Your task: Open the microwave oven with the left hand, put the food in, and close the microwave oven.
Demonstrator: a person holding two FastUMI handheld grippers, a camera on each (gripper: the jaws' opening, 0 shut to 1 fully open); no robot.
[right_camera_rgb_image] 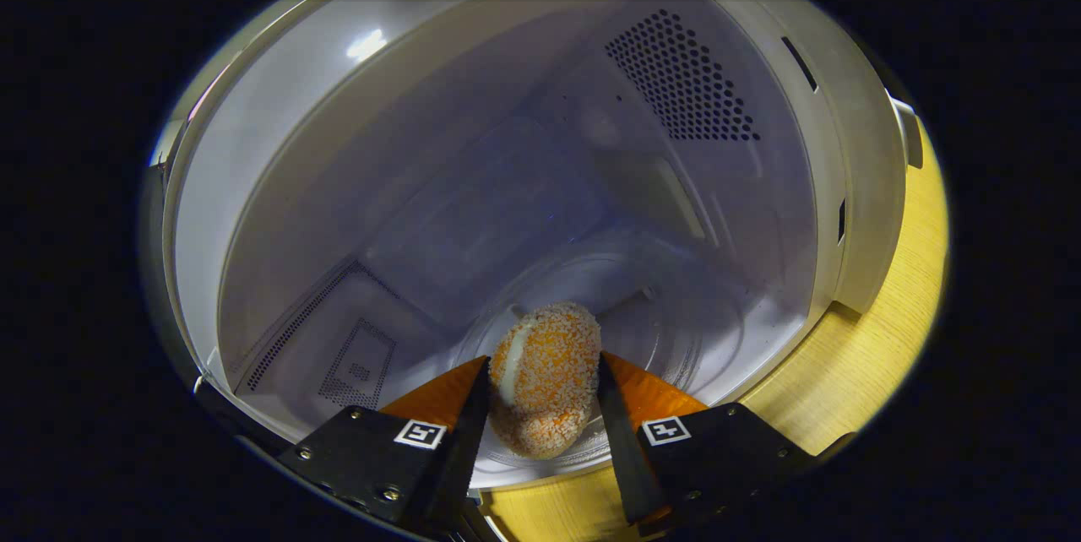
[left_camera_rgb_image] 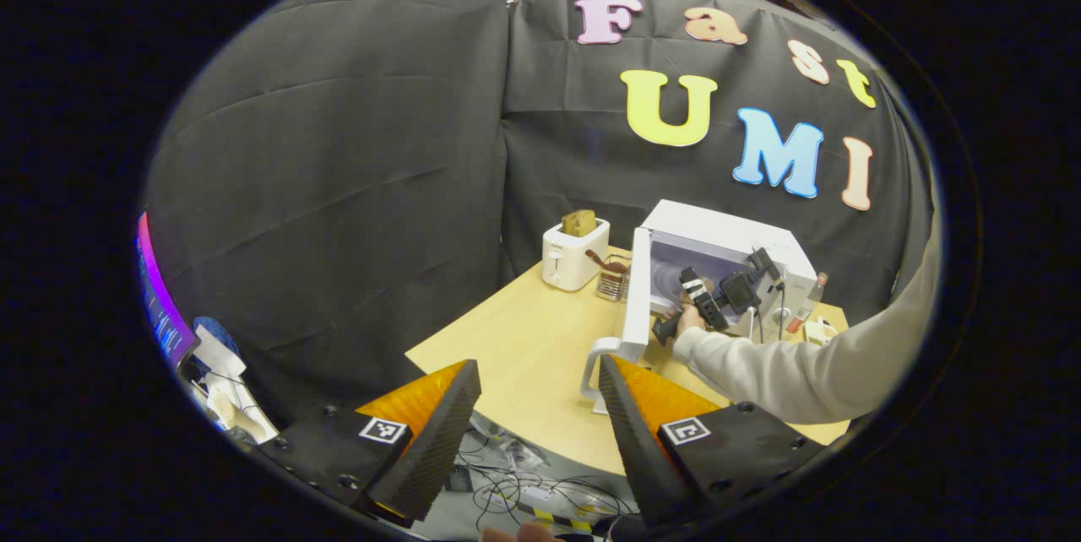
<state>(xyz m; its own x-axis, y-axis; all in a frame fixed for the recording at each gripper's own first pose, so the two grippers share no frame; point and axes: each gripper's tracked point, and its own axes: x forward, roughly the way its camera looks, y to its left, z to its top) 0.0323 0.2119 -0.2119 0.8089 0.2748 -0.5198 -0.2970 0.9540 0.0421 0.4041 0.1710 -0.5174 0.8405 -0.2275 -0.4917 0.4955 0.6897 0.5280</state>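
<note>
Microwave oven (left_camera_rgb_image: 726, 242), right of centre in the left gripper view, stands on the wooden table (left_camera_rgb_image: 524, 348) with its door (left_camera_rgb_image: 635, 293) swung fully open toward the frame's middle; the opening step therefore appears complete. In the right gripper view the cavity (right_camera_rgb_image: 473, 187) occupies most of the frame, its glass turntable (right_camera_rgb_image: 676, 314) at lower centre. The right gripper (right_camera_rgb_image: 543, 390) reaches into the cavity, its fingers closed against both sides of the breaded food piece (right_camera_rgb_image: 545, 377), which sits low over the turntable; whether it already rests on the glass cannot be told. The same gripper and the sleeved arm (left_camera_rgb_image: 794, 365) holding it appear at the oven mouth in the left gripper view. The left gripper (left_camera_rgb_image: 540, 407), bottom centre there, stands with fingers spread and empty, just below the door's handle (left_camera_rgb_image: 595, 365). Judged remaining: release the food, withdraw, close the door. A toaster (left_camera_rgb_image: 574, 251) stands left of the oven.
</note>
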